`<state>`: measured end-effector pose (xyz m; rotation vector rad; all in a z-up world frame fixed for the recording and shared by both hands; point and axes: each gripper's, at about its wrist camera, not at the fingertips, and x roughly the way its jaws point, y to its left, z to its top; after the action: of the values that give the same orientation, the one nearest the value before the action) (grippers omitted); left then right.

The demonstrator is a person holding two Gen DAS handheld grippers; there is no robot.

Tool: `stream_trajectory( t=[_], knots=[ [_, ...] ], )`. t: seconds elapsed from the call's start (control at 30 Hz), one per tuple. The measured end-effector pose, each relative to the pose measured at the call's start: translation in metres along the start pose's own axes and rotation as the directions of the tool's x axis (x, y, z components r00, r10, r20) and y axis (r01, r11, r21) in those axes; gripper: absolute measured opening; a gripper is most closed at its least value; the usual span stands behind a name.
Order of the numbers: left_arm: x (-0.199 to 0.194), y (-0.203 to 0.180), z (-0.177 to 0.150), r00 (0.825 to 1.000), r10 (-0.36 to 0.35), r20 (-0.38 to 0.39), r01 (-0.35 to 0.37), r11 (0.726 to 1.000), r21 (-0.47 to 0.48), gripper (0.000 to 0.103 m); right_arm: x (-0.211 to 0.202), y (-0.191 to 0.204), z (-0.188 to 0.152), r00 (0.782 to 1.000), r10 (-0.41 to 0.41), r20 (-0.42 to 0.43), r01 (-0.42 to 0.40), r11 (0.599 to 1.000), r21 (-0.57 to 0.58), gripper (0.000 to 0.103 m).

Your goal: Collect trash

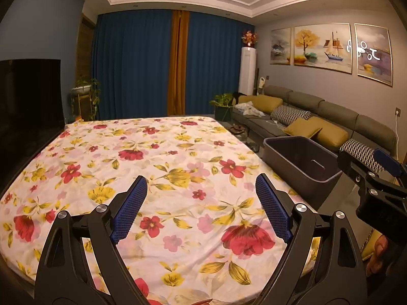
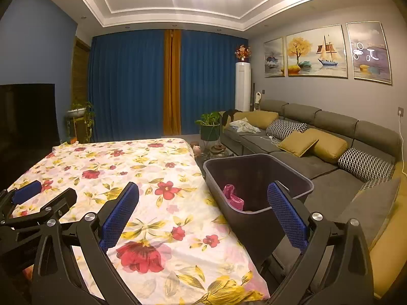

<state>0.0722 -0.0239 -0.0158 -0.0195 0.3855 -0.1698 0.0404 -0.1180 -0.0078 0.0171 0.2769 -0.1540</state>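
Both grippers, left (image 1: 201,203) and right (image 2: 203,216), gape empty (pink trash (image 2: 232,196), seemingly plastic, already binned), so reaching carelessly could snag the floral cloth (image 1: 165,157).

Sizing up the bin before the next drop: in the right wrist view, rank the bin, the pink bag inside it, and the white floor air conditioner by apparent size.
1. Bin, nearest the camera.
2. White air conditioner, far off, so probably bigger than it looks.
3. Pink bag.
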Motion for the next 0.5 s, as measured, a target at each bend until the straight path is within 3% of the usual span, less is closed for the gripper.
stream_trajectory(
  t=[0.5],
  knots=[
    [-0.0013,-0.0013,0.0000,1.000,-0.011,0.001,0.011,1.000,0.000,0.085,-0.0010,0.0000,0.0003,1.000,-0.002,0.006,0.002,1.000,0.004,0.097]
  ],
)
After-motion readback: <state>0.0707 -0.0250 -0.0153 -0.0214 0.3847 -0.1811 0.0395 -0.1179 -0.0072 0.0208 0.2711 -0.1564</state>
